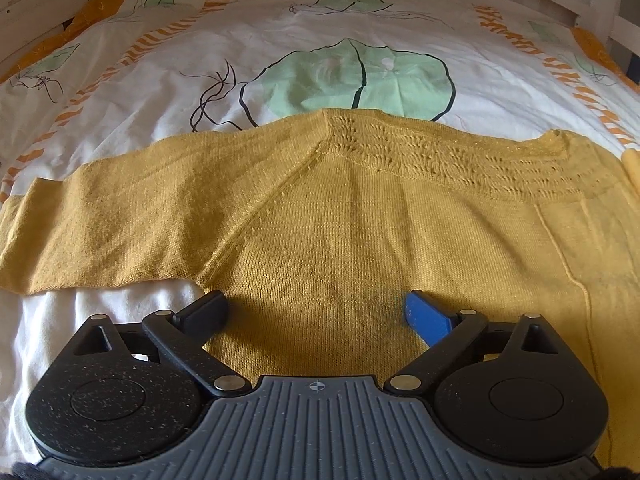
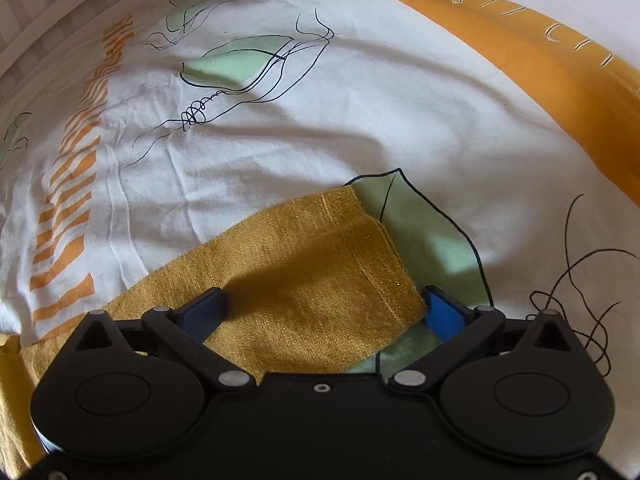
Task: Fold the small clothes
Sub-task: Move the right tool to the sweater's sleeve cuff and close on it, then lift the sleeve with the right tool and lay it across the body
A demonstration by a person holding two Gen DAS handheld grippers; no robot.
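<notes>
One yellow sweater (image 1: 320,208) lies flat on the bed's printed sheet (image 1: 304,32), with two spread, empty claws over it: the left claw (image 1: 316,312) above its body, the right claw (image 2: 324,308) above one sleeve cuff (image 2: 332,264).

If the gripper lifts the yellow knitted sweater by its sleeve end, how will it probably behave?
The sweater is a soft knit lying flat on the bed cover, so it will likely droop. The sleeve looks thin and light, so the body may drag behind. The knit looks rough, probably not slippery.
</notes>
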